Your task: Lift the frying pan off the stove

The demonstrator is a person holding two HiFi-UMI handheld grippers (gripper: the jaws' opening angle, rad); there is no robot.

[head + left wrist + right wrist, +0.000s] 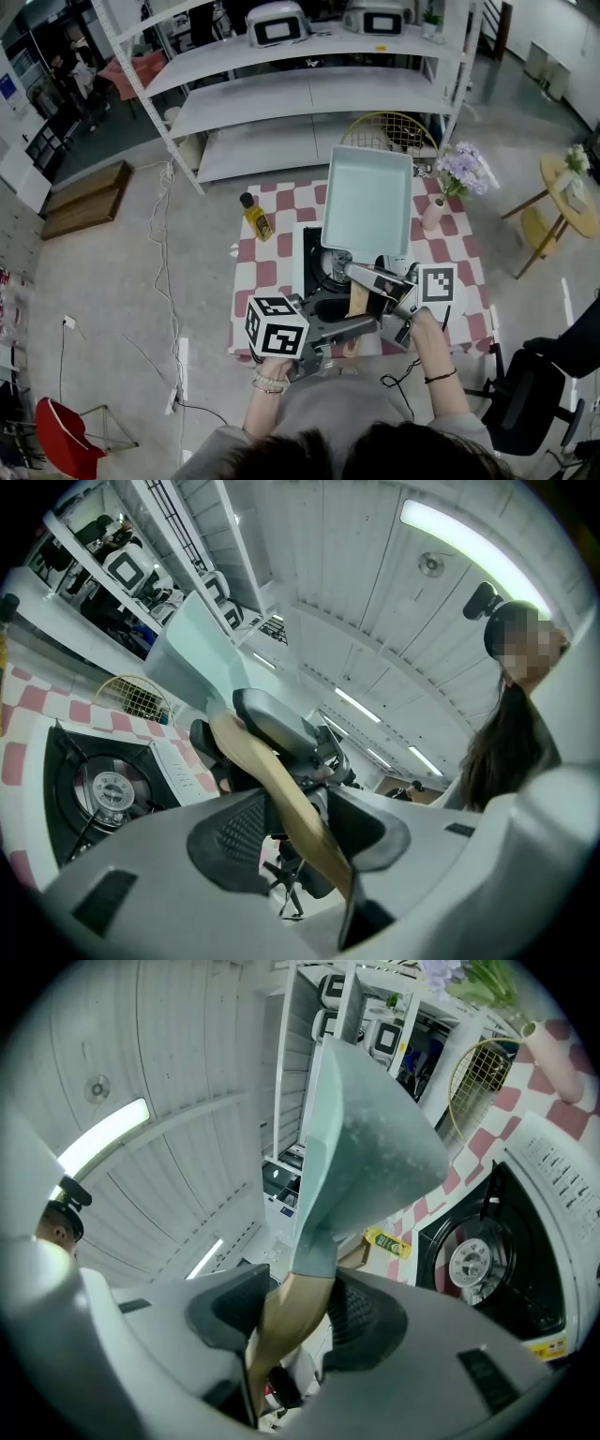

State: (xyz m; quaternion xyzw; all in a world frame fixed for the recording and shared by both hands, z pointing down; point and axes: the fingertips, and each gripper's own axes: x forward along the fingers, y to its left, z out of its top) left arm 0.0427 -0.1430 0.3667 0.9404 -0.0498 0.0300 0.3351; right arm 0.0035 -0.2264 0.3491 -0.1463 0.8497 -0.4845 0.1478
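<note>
The pale teal square frying pan (367, 202) hangs tilted in the air above the black gas stove (312, 265). Its wooden handle (359, 298) points back toward me. My right gripper (373, 281) is shut on the handle close to the pan. My left gripper (354, 328) is shut on the handle's near end. In the left gripper view the handle (281, 789) runs between the pads of the left gripper (300, 834), and the bare burner (112, 789) lies below. In the right gripper view the pan (366, 1138) rises ahead of the right gripper (295, 1314), which clamps the handle (289, 1321).
The stove sits on a red-and-white checked table (267, 253). A yellow oil bottle (255, 217) stands at the table's left, a pink vase of flowers (434, 212) at its right. White shelving (300, 94) is behind the table, and a wire basket (398, 131) sits beyond the pan.
</note>
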